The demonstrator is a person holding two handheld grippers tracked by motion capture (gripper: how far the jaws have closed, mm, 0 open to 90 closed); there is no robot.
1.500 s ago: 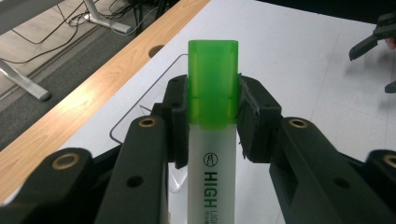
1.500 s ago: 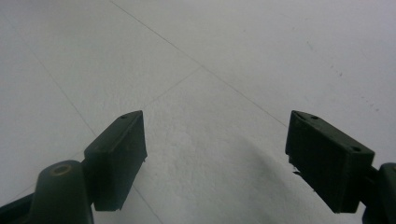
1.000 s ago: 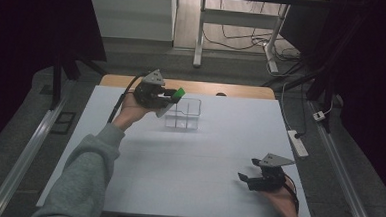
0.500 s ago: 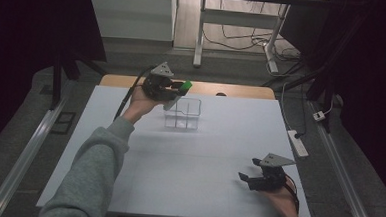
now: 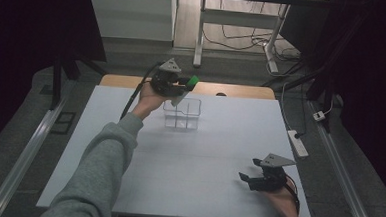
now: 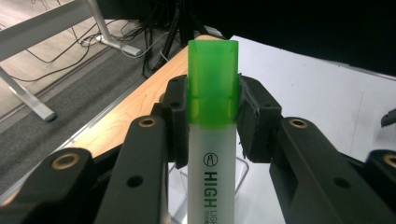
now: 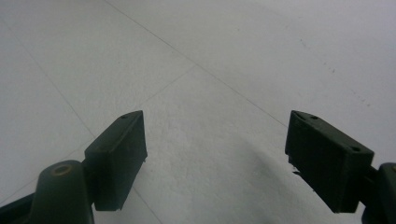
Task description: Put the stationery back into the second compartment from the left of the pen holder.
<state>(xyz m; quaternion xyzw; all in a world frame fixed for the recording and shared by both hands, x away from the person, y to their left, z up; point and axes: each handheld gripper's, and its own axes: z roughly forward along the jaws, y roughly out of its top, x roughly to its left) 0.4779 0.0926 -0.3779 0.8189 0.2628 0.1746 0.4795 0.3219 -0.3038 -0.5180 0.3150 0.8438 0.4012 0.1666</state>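
Observation:
A white highlighter with a green cap is clamped between the black pads of my left gripper. In the high view that left gripper hangs over the back-left corner of a clear plastic organizer, the highlighter pointing up to the right. The organizer has small compartments and stands at the back middle of the white table. My right gripper rests low at the front right of the table, open; its jaws stand wide apart over bare white surface.
A wooden strip runs along the table's far edge. A white power strip lies beyond the right edge. Desk legs and cables sit on the floor behind. A grey sleeve reaches in from the front left.
My left hand has carried the highlighter to the right and a little farther back, from left of the organizer to above its back-left corner. The right gripper has stayed put.

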